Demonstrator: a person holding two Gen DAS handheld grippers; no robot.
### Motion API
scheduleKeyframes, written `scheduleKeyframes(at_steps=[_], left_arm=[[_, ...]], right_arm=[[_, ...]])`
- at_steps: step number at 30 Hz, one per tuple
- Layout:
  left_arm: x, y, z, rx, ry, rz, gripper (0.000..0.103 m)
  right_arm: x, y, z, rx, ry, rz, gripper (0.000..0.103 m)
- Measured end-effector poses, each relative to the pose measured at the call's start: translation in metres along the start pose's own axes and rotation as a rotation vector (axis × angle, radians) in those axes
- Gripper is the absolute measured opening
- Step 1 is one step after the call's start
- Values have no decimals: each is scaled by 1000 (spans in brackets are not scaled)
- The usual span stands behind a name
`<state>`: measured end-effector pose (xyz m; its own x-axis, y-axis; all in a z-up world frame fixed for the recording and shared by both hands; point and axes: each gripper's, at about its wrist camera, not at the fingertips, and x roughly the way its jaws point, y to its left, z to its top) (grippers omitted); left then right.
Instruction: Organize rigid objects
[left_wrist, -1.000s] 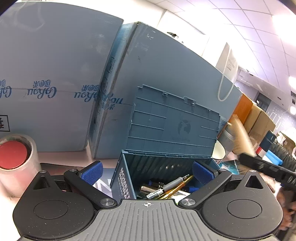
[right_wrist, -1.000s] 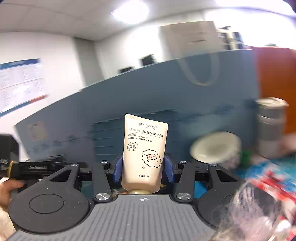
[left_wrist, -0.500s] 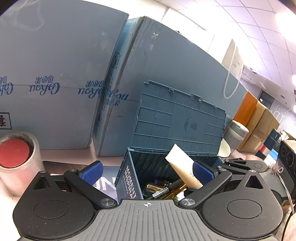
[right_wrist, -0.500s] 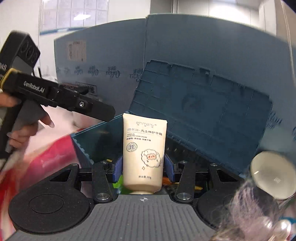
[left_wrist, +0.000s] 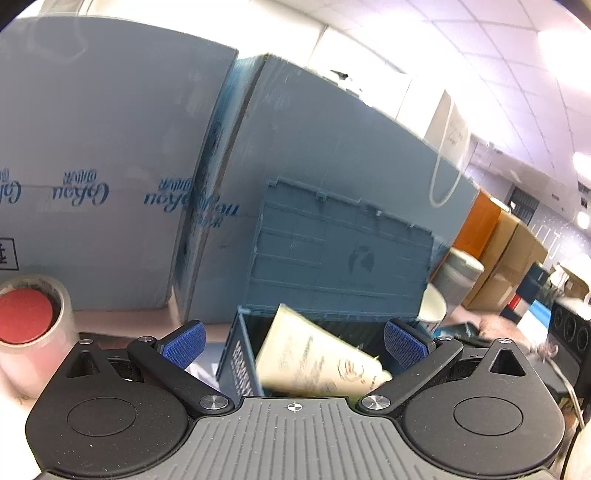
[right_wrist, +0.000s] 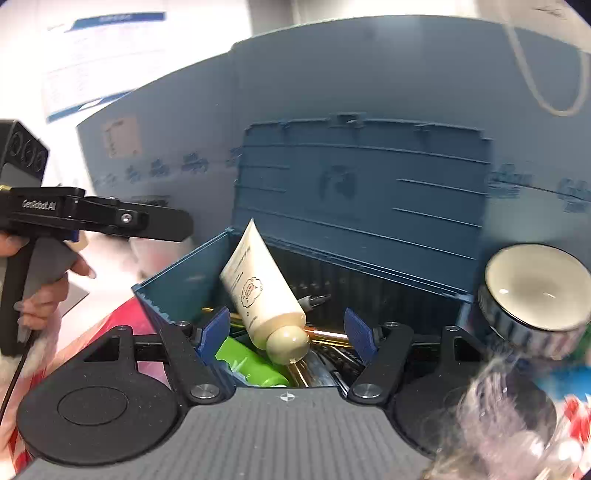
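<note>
Released, the tube (right_wrist: 264, 291) lies tilted between parted right tongs (right_wrist: 286, 328).

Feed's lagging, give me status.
Both grippers open: right, left. Tube loose in box, tilted, cap toward camera. Nothing blocking.

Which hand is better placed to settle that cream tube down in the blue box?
Probably the right gripper: it hangs open directly over the tube, which leans in the blue box. The left gripper sits farther back.
</note>
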<state>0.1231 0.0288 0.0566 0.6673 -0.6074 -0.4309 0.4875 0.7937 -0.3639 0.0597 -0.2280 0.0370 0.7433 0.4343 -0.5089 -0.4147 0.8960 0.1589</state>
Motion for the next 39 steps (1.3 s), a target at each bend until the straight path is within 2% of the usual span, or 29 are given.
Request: scheduleKeyframes(at_steps=[3, 5, 6, 9, 11, 14, 17, 22, 24, 31, 36, 39], left_arm=[[-11, -9, 2, -2, -60, -6, 103], [-20, -18, 2, 12, -106, -24, 103], [-25, -24, 1, 37, -129, -50, 103], [-39, -47, -4, 134, -159, -135, 103], [-49, -63, -10, 180, -171, -152, 103], [-65, -81, -21, 244, -180, -153, 103], [-81, -91, -35, 272, -230, -84, 103], [-98, -89, -66, 271, -355, 130, 103], [-103, -87, -72, 273, -362, 171, 103], [-114, -88, -80, 247, -383, 216, 103], [-97, -86, -84, 212, -383, 214, 103], [-87, -80, -92, 178, -460, 223, 103]], right_arm=[[-17, 2, -4, 42, -46, -53, 70], [-31, 4, -8, 89, -97, -75, 77], [-39, 6, -10, 116, -125, -99, 81], [-65, 17, -23, 175, -247, -134, 82], [-78, 27, -33, 203, -323, -133, 86], [-86, 43, -44, 198, -375, -145, 88], [-87, 62, -48, 156, -407, -160, 92], [-100, 83, -60, 114, -477, -186, 97], [-103, 90, -66, 102, -493, -211, 98], [-112, 97, -78, 113, -527, -277, 103], [-112, 92, -80, 125, -568, -322, 103], [-106, 90, -83, 116, -624, -371, 103]])
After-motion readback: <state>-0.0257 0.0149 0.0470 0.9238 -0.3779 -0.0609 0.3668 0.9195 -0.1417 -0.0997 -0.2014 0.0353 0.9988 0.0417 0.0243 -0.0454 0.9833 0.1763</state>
